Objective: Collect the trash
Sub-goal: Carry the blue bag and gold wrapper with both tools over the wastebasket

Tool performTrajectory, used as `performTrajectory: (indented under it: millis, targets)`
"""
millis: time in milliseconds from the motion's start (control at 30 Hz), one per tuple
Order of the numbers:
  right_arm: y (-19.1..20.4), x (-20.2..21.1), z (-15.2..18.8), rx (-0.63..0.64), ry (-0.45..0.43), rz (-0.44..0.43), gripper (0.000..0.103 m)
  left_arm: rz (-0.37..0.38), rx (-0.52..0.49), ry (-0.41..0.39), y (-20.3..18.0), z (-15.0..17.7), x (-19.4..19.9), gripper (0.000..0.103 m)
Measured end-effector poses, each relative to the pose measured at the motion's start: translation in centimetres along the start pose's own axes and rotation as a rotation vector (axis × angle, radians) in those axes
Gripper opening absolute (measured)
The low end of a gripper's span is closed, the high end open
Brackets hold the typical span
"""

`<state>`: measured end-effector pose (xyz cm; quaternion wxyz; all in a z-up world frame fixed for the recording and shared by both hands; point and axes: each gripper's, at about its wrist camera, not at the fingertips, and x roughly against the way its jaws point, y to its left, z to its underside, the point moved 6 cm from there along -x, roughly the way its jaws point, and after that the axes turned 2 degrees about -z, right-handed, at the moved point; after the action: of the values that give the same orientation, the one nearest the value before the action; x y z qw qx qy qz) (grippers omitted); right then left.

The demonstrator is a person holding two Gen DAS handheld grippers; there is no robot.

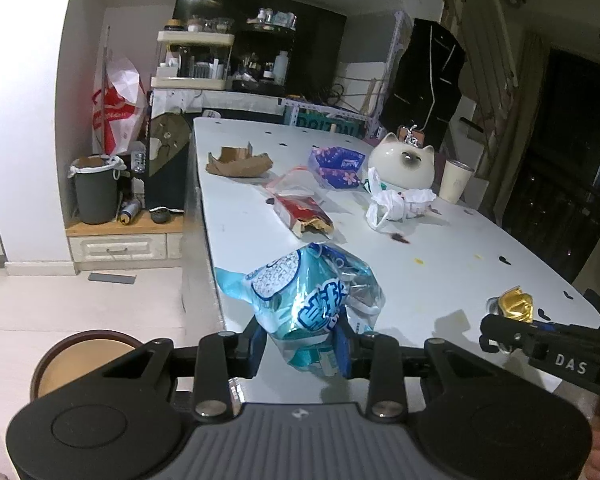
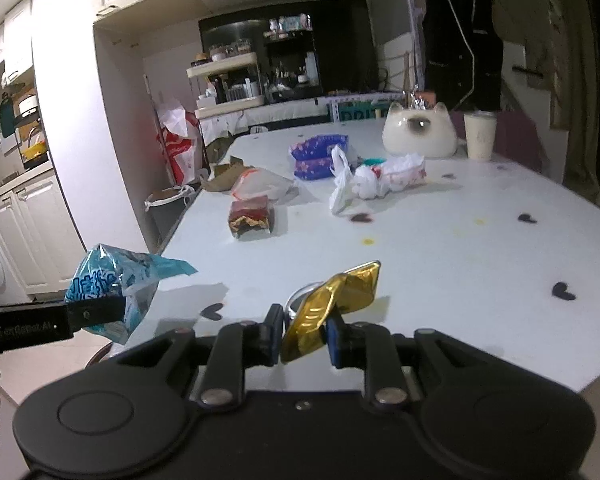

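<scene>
My left gripper [image 1: 300, 346] is shut on a crumpled blue and white plastic bag [image 1: 312, 300], held above the near left edge of the white table [image 1: 440, 264]. The same blue bag [image 2: 112, 284] shows at the left of the right wrist view. A gold foil wrapper [image 2: 332, 304] is pinched between the pads of my right gripper [image 2: 303, 340], lifted over the table's near side. In the left wrist view that gold wrapper [image 1: 514, 304] pokes up past the right gripper at the far right. More trash lies further along the table: a red snack pack [image 1: 300, 212], a purple packet [image 1: 336, 166], a white plastic bag [image 1: 396, 204] and brown torn paper [image 1: 238, 162].
A grey lined bin [image 1: 96, 190] stands on a low wooden step left of the table, with a red and white bag [image 1: 118, 112] behind it. A cat-shaped ceramic jar [image 1: 402, 162] and a cream cup [image 1: 456, 180] stand at the table's far right. A round brown stool [image 1: 88, 354] sits below left.
</scene>
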<state>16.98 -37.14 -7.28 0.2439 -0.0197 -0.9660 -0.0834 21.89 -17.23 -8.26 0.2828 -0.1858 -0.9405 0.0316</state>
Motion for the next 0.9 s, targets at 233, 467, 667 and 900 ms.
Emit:
performTrajectory:
  millis: [233,467,667,900]
  targets:
    - [2.1,1.8,0.5,0.044,-0.025,-0.015,0.023,-0.021,-0.024,-0.031,1.1,0.5,2.5,0.036]
    - [4.4,2.3,1.0,0.069,-0.037,-0.048,0.023,-0.043,-0.023,-0.045,3.2,1.1,4.6,0.036]
    - [7.8,1.4,0.8,0.105,-0.03,-0.108,0.023,-0.089,0.007,-0.068,6.5,1.2,6.3,0.037]
    - [13.4,-1.1,0.6,0.175,0.011,-0.213,0.023,-0.156,0.045,-0.083,11.4,0.6,7.7,0.037]
